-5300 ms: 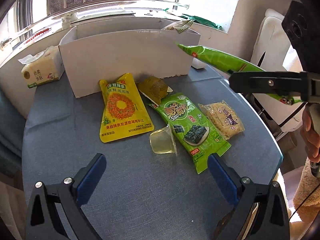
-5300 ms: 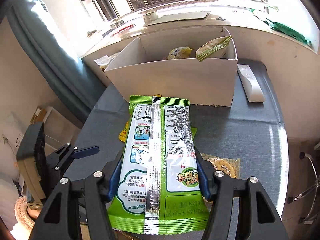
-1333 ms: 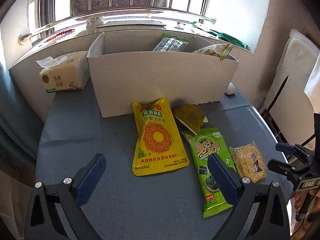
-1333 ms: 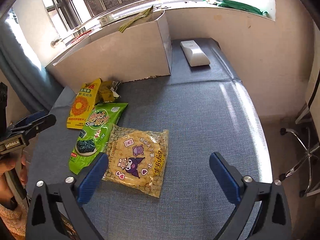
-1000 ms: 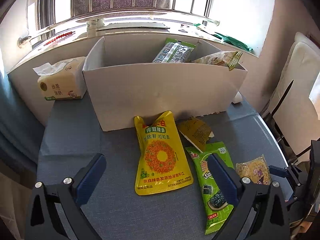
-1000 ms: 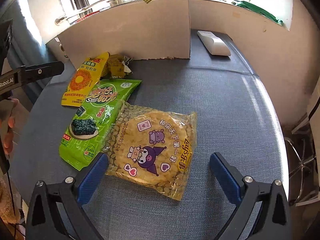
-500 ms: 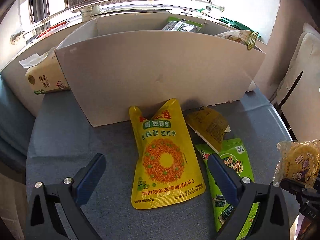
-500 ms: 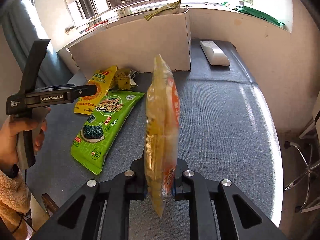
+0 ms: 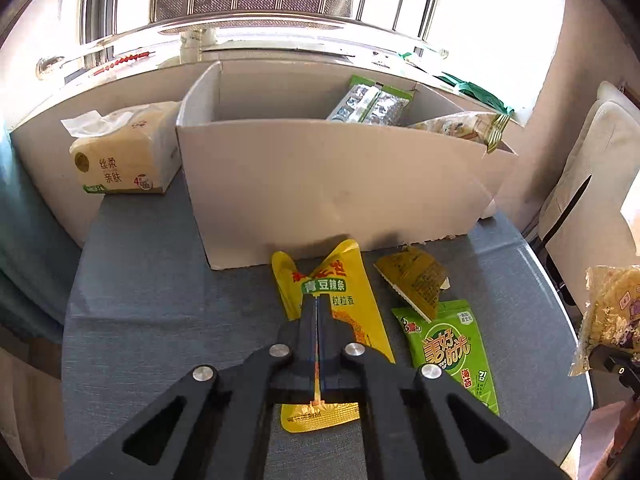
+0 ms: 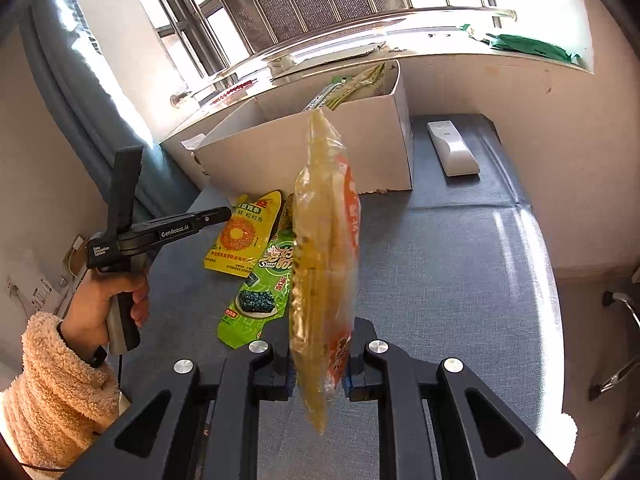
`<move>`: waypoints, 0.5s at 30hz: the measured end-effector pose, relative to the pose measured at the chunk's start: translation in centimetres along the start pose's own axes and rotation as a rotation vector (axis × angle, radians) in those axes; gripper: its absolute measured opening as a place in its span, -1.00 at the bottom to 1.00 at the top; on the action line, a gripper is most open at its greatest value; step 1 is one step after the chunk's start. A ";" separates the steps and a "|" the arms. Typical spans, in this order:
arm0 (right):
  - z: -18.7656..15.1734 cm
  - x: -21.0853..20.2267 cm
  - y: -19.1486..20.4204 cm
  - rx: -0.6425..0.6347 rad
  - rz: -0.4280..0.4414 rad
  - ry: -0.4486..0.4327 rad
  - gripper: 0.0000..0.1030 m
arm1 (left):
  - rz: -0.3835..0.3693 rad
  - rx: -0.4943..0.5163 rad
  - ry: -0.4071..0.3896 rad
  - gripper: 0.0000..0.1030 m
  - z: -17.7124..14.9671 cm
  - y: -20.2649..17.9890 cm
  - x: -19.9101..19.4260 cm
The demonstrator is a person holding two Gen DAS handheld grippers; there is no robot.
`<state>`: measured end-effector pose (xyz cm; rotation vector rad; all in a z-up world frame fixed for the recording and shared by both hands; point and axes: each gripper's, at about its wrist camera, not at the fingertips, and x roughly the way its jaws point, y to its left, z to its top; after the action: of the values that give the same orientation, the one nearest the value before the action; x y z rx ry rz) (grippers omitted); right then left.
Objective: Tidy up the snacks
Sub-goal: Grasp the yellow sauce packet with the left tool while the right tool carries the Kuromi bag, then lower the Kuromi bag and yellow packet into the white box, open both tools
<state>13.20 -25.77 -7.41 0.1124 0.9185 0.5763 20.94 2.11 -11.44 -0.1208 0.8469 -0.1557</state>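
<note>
The right gripper [image 10: 320, 376] is clamped on the clear snack bag [image 10: 324, 264], which stands on edge between its jaws and reaches up ahead of them, off the table; held by its lower part this way, it probably can be tipped over the box wall without snagging. Beyond the bag's top edge, farther ahead, is the open white box [image 10: 320, 152], with packets already leaning inside.

The left gripper [image 9: 318, 320] has its jaws pressed together on the yellow pouch [image 9: 352, 312]; a thin yellow edge shows in the seam between them, so the pinch seems to take the film along the pouch's middle. The pouch lies flat under and ahead of those jaws, its top reaching the foot of the box wall. Just to the right of the jaws lie the green seaweed packet [image 9: 452, 348] and, ahead of that, a small olive packet [image 9: 414, 280]. Well off to the left, beside the box, sits a tissue pack [image 9: 120, 152].
</note>
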 end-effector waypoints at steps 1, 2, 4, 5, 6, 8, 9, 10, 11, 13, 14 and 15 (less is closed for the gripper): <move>0.5 0.0 0.4 -0.016 -0.005 -0.002 -0.67 | -0.021 0.002 -0.022 -1.00 0.4 0.1 -1.1; 1.0 0.2 0.8 -0.032 -0.011 -0.005 -0.67 | -0.033 0.003 -0.039 -1.00 0.8 0.3 -2.1; 2.4 0.3 1.7 -0.065 -0.013 -0.012 -0.67 | -0.042 0.012 -0.068 -1.00 1.7 0.6 -3.8; 3.0 0.3 2.2 -0.084 -0.014 -0.019 -0.67 | -0.055 0.005 -0.074 -1.00 2.0 0.8 -4.4; 3.8 0.6 2.5 -0.102 -0.026 -0.023 -0.67 | -0.070 -0.017 -0.071 -1.00 2.2 1.2 -4.6; 4.6 0.8 3.0 -0.113 -0.036 -0.031 -0.67 | -0.100 -0.040 -0.028 -1.00 2.2 1.6 -3.8; 4.9 0.9 3.2 -0.110 -0.019 -0.034 -0.67 | -0.090 -0.047 -0.012 -0.81 2.0 1.8 -3.2; 5.0 1.0 3.3 -0.102 -0.006 -0.033 -0.67 | -0.061 -0.051 0.019 -0.20 1.8 1.8 -2.2; 5.1 1.0 3.4 -0.096 -0.003 -0.034 -0.67 | -0.043 -0.048 0.050 0.12 1.5 1.5 -1.0; 5.1 1.2 3.7 -0.106 -0.004 -0.031 -0.67 | -0.040 -0.054 0.068 0.81 0.9 0.8 1.0; 5.0 1.2 3.9 -0.111 -0.009 -0.030 -0.67 | -0.042 -0.045 0.083 0.81 0.7 0.3 2.2; 4.8 1.3 4.0 -0.116 -0.012 -0.027 -0.67 | -0.030 -0.032 0.103 0.81 0.7 -0.1 3.2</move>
<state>15.89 -21.04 -4.06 0.0103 0.8568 0.6141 23.54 1.40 -13.34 -0.1566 0.9510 -0.1781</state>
